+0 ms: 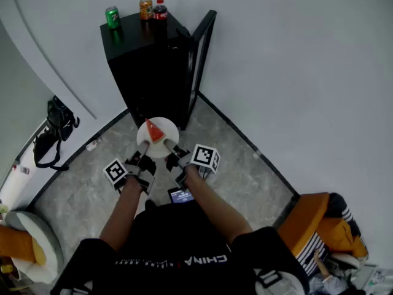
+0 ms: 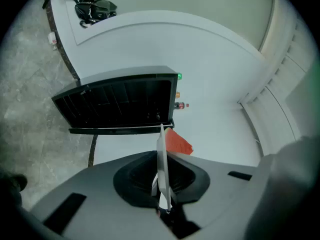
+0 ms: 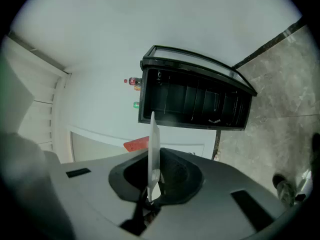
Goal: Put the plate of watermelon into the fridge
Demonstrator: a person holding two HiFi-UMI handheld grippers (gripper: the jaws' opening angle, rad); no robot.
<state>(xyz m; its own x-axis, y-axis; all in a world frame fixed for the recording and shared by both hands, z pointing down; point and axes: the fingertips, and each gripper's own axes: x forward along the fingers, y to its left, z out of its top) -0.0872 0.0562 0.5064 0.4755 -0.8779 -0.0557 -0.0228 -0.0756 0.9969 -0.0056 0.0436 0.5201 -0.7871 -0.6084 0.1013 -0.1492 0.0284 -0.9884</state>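
Two pinches on the plate (image 1: 161, 146) rim: my left gripper (image 1: 144, 146) and right gripper (image 1: 170, 147) hold it, watermelon (image 1: 153, 130) on top, just before the fridge (image 1: 144, 72); its door (image 1: 202, 48) open, three drinks (image 1: 146, 9) on it.

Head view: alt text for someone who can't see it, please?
From above, a person's left claw and right claw pinch a white plate with a watermelon slice before a black fridge, its door open. A green can, an orange can and a cola bottle stand on top.
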